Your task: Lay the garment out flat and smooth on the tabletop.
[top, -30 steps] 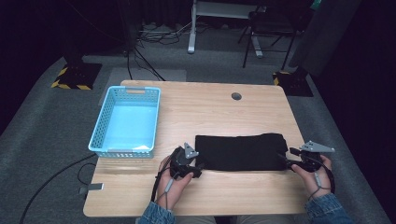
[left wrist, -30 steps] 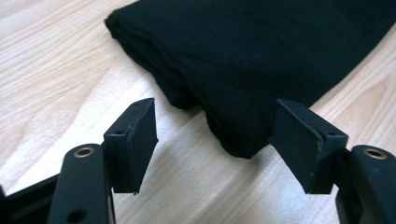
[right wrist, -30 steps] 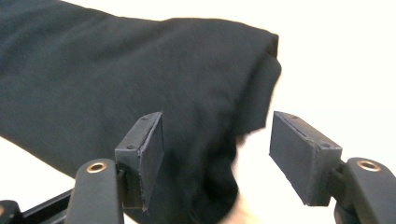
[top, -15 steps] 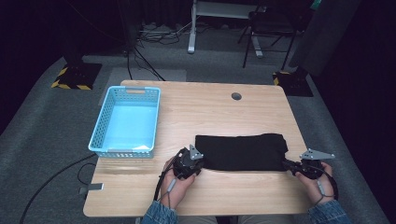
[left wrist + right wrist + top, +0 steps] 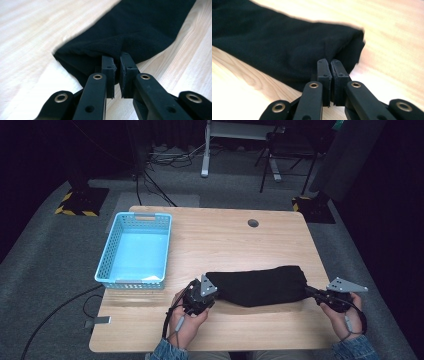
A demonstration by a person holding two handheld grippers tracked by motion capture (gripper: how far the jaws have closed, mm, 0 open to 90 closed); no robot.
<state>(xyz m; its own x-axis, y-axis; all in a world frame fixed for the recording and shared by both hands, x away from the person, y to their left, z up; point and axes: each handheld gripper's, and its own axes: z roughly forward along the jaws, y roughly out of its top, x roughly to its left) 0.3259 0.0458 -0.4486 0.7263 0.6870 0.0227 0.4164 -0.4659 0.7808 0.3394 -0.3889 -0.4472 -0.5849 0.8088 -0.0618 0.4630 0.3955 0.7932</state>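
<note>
The black cloth (image 5: 260, 286) is lying folded into a long band across the near half of the tabletop (image 5: 225, 240), with the blue basket (image 5: 134, 251) sitting well apart at the far left. A second ago both tools were standing at the cloth's two ends with their jaws apart; they have just been closing, and now the left tool (image 5: 216, 292) is clamping on the cloth's left end (image 5: 110, 50) while the right tool (image 5: 309, 291) is pinching its right end (image 5: 287, 47), fabric bunching between each pair of pads. The band is also looking narrower and more gathered than before, its ends starting to lift. With both ends gripped, the cloth is probably ready to be raised, for another fold or for carrying.
</note>
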